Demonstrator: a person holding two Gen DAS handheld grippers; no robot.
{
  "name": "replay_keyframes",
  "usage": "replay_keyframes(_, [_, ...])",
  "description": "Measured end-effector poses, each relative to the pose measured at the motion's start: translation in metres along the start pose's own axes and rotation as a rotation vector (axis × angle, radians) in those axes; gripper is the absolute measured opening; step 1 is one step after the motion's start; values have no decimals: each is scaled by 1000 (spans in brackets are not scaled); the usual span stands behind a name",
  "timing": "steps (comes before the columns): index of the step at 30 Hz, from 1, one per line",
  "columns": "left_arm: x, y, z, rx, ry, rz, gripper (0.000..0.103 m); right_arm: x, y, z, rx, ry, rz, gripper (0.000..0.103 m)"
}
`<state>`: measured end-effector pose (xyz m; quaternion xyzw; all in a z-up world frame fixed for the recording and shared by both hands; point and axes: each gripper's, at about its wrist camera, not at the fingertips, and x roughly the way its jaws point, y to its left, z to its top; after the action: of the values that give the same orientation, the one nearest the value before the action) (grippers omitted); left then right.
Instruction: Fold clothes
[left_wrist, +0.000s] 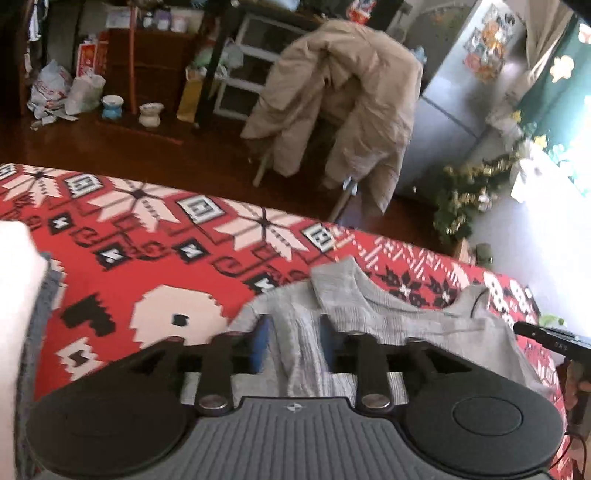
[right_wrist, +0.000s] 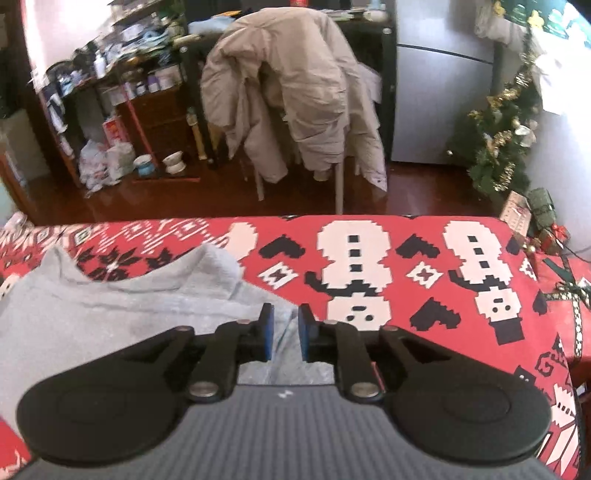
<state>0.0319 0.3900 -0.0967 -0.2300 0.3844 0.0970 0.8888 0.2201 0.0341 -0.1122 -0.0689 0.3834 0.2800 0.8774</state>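
Note:
A light grey sleeveless top lies spread on the red patterned tablecloth, neckline toward the far edge. My left gripper has its blue pads on either side of a bunched ridge of the top's left side and is shut on it. In the right wrist view the same grey top fills the left. My right gripper is shut on a fold at the top's right edge, with its pads close together. A black tip of the right gripper shows at the right of the left wrist view.
A white blurred shape over grey-blue cloth sits at the table's left. Beyond the far table edge stands a chair draped with a beige coat. A fridge, a small decorated tree and cluttered shelves stand behind.

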Motion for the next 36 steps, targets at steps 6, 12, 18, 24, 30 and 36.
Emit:
replay_keyframes(6, [9, -20, -10, 190, 4, 154, 3, 1, 8, -3, -41, 14, -10, 20])
replay_keyframes(12, [-24, 1, -17, 112, -32, 164, 25, -29, -8, -11, 17, -29, -5, 25])
replay_keyframes(18, [-68, -12, -53, 170, -34, 96, 36, -100, -9, -44, 36, -77, 22, 69])
replay_keyframes(24, [-84, -16, -91, 199, 17, 36, 36, -129, 8, -80, -54, -17, 44, 43])
replay_keyframes(30, [-85, 0, -96, 100, 44, -4, 31, -119, 14, -91, -63, 65, 87, 32])
replay_keyframes(36, [-78, 11, -86, 24, 61, -40, 32, -103, 11, -90, -24, 113, 108, 29])
